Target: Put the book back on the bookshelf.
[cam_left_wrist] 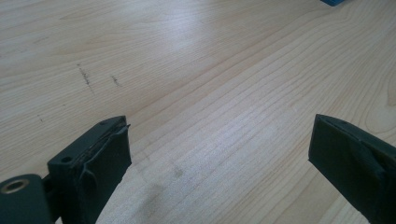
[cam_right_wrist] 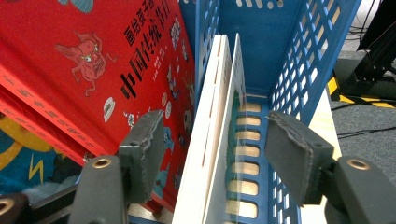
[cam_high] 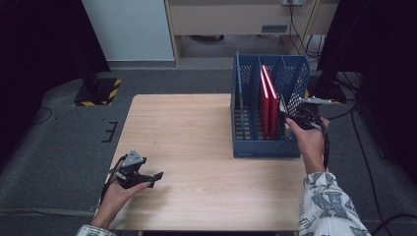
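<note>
White book: a thin pale book (cam_right_wrist: 219, 140) stands on edge in the rightmost compartment of the blue rack (cam_high: 246, 147), leaning against the perforated divider; no writing readable on its edge.
Red books: two red books (cam_high: 268, 101) stand in the middle compartment; the nearer cover (cam_right_wrist: 107, 70) bears Chinese characters in yellow and black, with cartoon figures.
Rack: sits at the table's far right part, on the wooden table (cam_high: 196, 147).
Right gripper: right gripper (cam_right_wrist: 215, 154) is at the rack's near right corner, jaws about half open, straddling the white book; neither pad presses on it.
Left gripper: left gripper (cam_left_wrist: 219, 158) is low over bare wood near the table's front left, jaws wide apart, holding nothing.
</note>
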